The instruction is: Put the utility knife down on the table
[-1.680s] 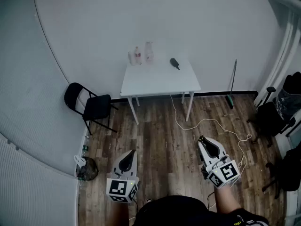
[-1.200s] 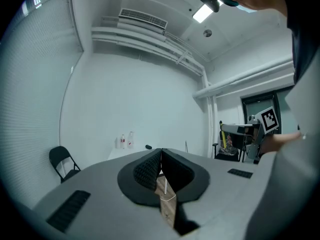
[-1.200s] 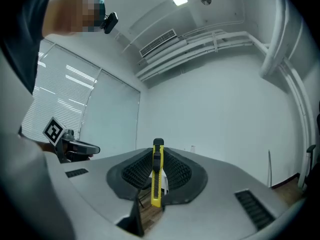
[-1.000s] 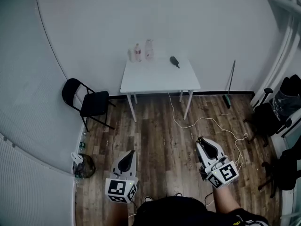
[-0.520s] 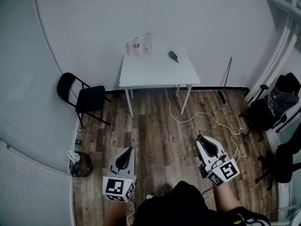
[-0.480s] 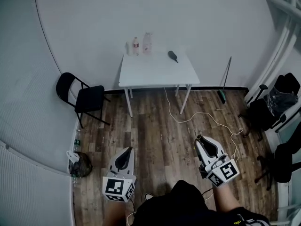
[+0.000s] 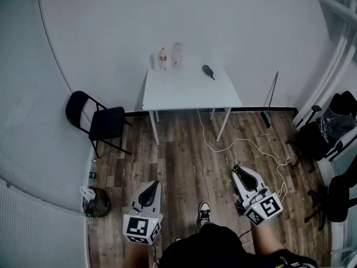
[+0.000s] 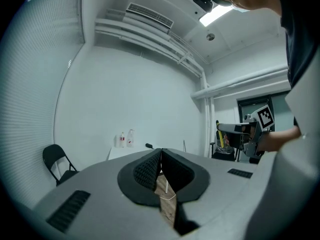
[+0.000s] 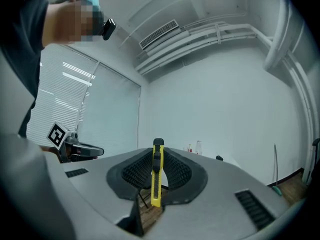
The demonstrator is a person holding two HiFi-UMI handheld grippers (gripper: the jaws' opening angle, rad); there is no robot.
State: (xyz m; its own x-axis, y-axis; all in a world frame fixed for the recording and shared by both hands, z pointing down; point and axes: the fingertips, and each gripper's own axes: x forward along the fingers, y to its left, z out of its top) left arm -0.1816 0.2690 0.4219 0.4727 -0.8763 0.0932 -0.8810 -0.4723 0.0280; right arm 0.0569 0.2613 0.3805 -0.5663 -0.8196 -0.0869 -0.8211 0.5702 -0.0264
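**Knife clamped in the right gripper, table well ahead**

I have the yellow utility knife (image 9: 156, 174) pinched upright between the jaws of the right gripper (image 9: 157, 156), its dark end standing above them. The left gripper (image 8: 160, 156) has its jaws together with nothing in them. Both are held low, well short of the white table (image 7: 192, 94), with bare wooden floor between.

On the table's far left corner stand two clear bottles (image 7: 170, 57). A small dark object (image 7: 208, 72) lies toward its far right; I think it may be a brush or handle, but it is too small to say. The table's near half looks bare, so I would aim there.

To do the step well, I would walk up to the table's near edge. I would mind the white cable (image 7: 245, 144) on the floor by the table's right legs, and the black folding chair (image 7: 97, 121) to the table's left. Then I would lower the right gripper and tip it until the knife's long side lies flat on the top. The jaws should part only once the knife rests there, well in from the table's edge.
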